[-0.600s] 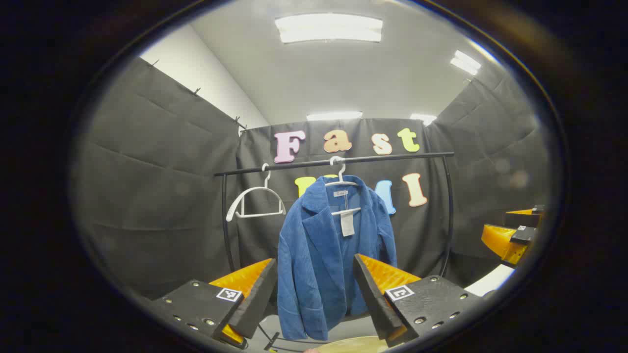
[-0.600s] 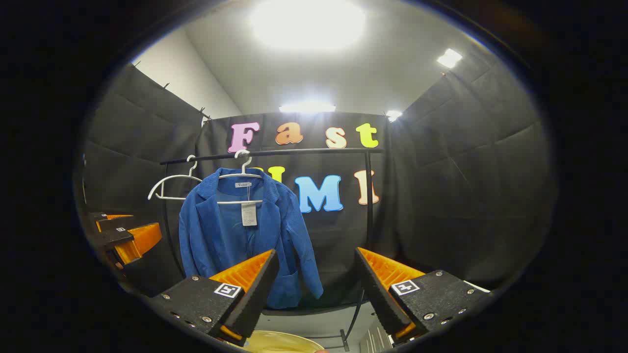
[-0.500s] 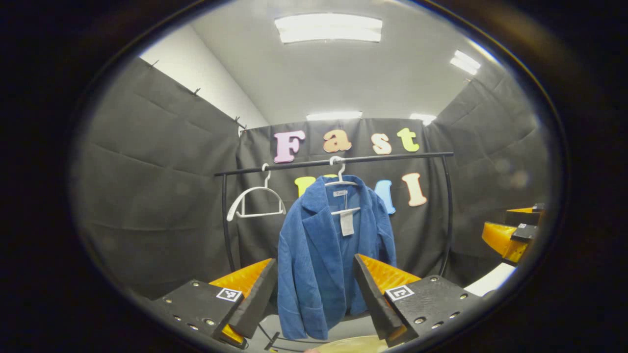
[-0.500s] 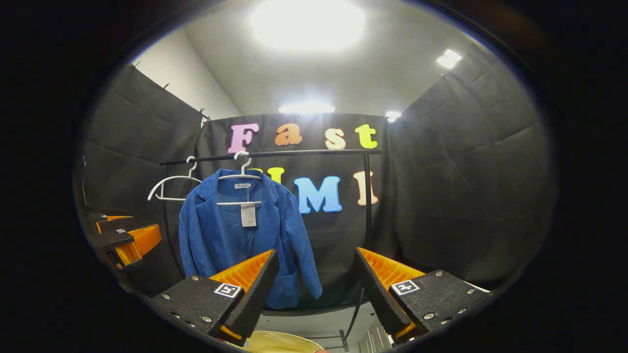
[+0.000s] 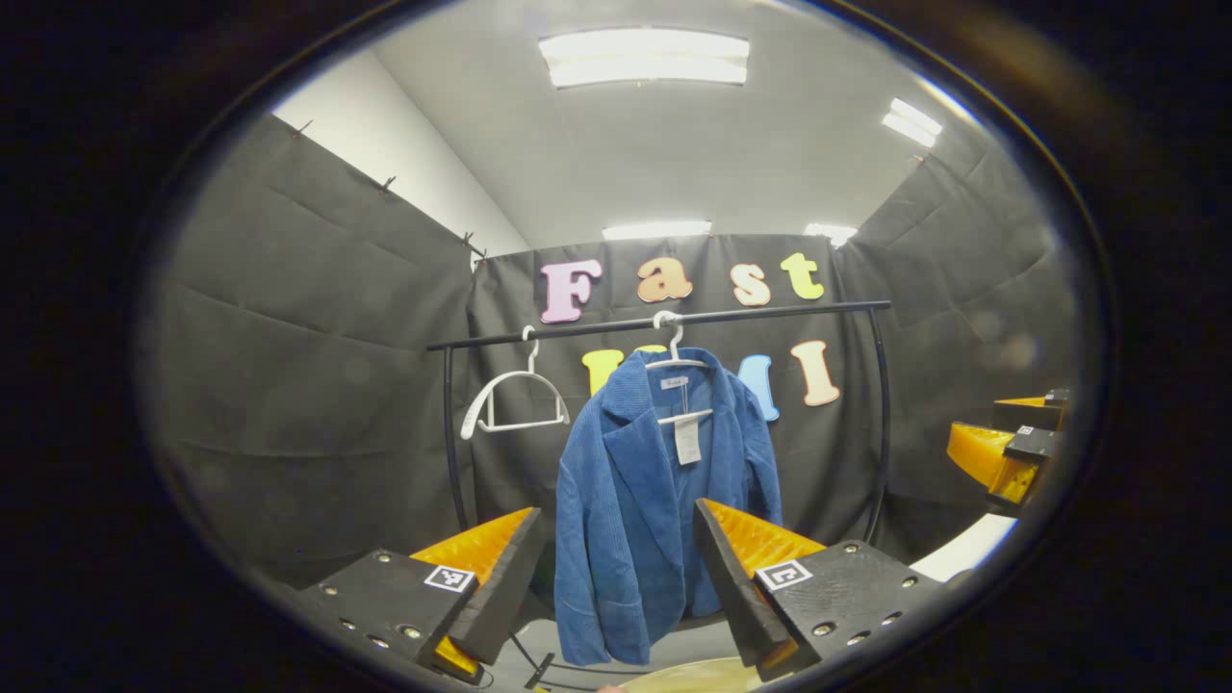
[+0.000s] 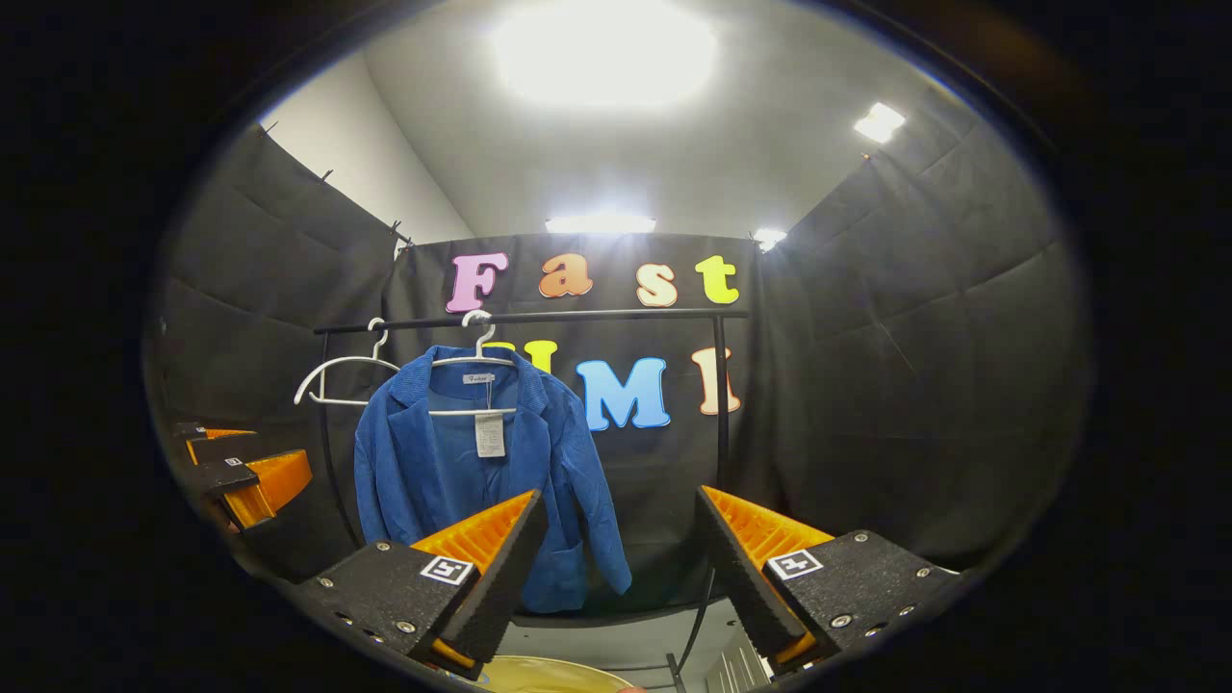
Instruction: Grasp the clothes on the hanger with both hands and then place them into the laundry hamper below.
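A blue corduroy jacket (image 5: pixel 643 500) hangs on a white hanger (image 5: pixel 677 358) from a black rail (image 5: pixel 664 318); in the right gripper view the jacket (image 6: pixel 452 472) is left of centre. My left gripper (image 5: pixel 616 587) is open, well short of the jacket, which shows between its fingers. My right gripper (image 6: pixel 616 577) is open too, aimed to the right of the jacket. Each gripper appears at the edge of the other's view: the right gripper (image 5: pixel 1006 452) and the left gripper (image 6: pixel 241 476). The pale yellow hamper rim (image 5: pixel 693 679) (image 6: pixel 539 674) peeks in at the bottom.
An empty white hanger (image 5: pixel 515 404) hangs on the rail left of the jacket. The rack's curved black uprights (image 5: pixel 450 433) (image 5: pixel 881 423) frame the jacket. Black cloth walls close in on all sides.
Both views shift slightly: the jacket and rail sit a little lower and to the right in frame. Both grippers stay open.
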The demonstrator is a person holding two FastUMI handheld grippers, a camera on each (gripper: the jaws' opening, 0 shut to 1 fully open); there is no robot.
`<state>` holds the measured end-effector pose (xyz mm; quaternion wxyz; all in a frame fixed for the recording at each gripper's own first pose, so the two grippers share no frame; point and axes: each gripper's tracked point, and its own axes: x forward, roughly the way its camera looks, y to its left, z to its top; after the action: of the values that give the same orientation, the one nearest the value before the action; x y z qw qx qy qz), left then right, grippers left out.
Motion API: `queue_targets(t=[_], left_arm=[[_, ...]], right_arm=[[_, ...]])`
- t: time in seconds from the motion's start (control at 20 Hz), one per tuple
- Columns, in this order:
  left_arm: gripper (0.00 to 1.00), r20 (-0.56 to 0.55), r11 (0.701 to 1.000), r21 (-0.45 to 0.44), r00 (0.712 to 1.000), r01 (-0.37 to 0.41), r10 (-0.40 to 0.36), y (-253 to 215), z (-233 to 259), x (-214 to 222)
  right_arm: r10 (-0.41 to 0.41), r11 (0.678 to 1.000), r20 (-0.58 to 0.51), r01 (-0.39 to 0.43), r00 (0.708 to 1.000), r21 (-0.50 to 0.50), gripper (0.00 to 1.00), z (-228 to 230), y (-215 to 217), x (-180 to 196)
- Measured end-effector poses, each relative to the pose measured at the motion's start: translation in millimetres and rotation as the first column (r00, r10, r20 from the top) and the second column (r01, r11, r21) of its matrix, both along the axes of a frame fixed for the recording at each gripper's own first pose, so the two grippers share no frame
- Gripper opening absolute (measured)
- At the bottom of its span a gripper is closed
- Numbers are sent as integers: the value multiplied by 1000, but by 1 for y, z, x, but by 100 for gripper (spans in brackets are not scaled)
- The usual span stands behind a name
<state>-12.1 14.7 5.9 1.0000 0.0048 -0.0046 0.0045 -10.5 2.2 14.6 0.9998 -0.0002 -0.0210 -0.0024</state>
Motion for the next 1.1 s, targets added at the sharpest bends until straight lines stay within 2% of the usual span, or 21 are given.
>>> queue_targets(t=[0.5,0.75,0.8,1.1], left_arm=[[90,2,1000,1,1000,-13,13,0,6,13],[90,18,1000,3,999,-29,29,-9,20,43],[90,25,999,4,999,-32,31,-13,25,50],[90,50,998,-4,996,-69,69,-22,41,89]], right_arm=[[41,999,17,-41,999,-8,95,13,2,25],[86,996,53,-86,995,-7,95,36,5,65],[98,995,62,-97,993,-9,92,40,6,73],[172,985,126,-172,977,-9,95,68,15,127]])
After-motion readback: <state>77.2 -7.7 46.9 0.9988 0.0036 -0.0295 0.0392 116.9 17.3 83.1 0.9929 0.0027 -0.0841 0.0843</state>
